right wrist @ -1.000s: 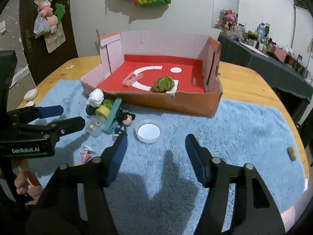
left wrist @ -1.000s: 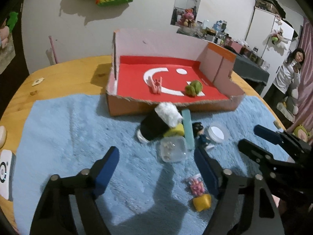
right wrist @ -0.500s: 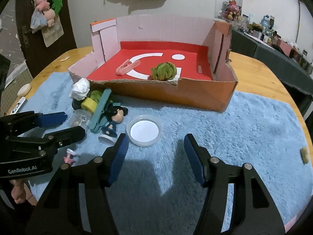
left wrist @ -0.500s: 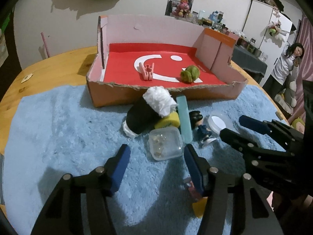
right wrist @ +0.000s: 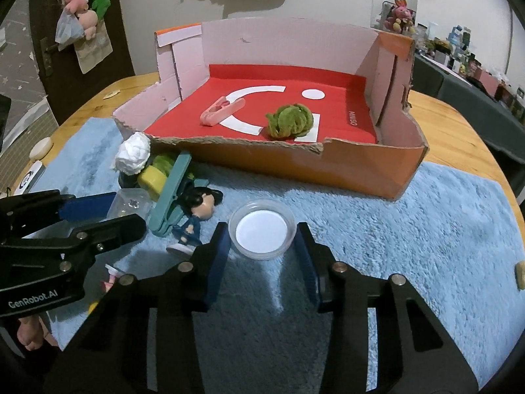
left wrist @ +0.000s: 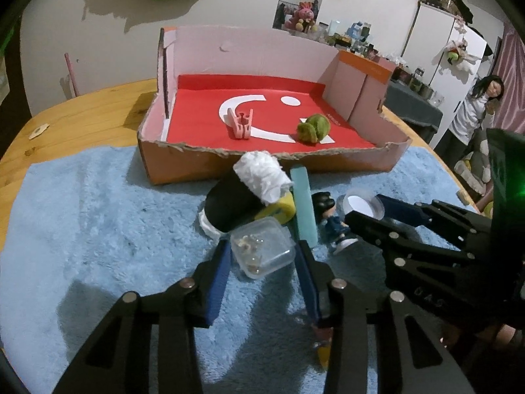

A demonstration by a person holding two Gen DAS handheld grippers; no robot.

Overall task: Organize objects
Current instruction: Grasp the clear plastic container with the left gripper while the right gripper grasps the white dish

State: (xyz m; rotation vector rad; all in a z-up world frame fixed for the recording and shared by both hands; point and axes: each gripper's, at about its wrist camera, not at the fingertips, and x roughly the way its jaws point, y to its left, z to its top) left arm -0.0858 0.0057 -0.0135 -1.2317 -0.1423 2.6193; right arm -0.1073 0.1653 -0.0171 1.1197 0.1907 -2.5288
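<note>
On the blue mat, both claws (still unclenched) are closing: left claw (left wrist: 262,262) around clear box (left wrist: 262,251), right claw (right wrist: 262,243) around round lid (right wrist: 261,229).

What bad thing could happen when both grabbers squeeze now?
The left gripper is closing around the small clear box, which leans against a crowded pile; lifting it might topple the little figurine. The right gripper is closing around the shallow round container, whose smooth rim could slip out or tip.
</note>
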